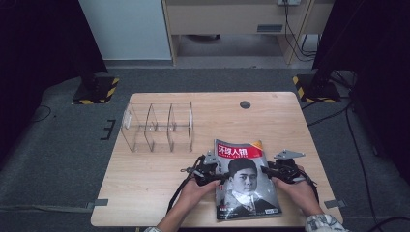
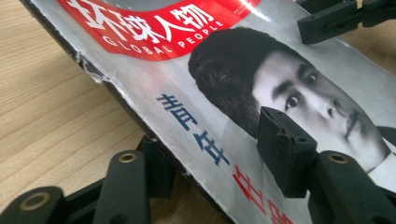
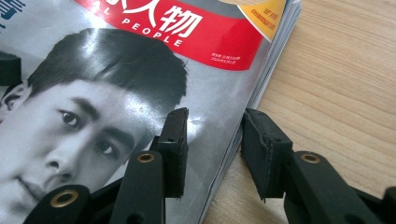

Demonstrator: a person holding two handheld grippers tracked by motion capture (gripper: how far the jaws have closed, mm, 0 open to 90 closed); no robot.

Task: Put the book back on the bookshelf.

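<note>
**Black grippers, patterned sleeve**

Both grippers, the left gripper (image 1: 211,170) and the right gripper (image 1: 275,170), are black with blocky jaws and round brass-coloured pins. A grey three-cornered plate (image 1: 289,154) sits on top. Black cables (image 1: 178,191) trail back. The sleeve (image 1: 323,223) looks patterned, maybe grey and white.

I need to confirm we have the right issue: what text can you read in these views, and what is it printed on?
"环球人物": white characters on the red banner of the magazine cover.
"GLOBAL PEOPLE": white letters under them on the same banner.
Blue and red characters down the cover's spine side: cut off, not readable.
Small print on the banner and orange corner tab: too small to read.
</note>
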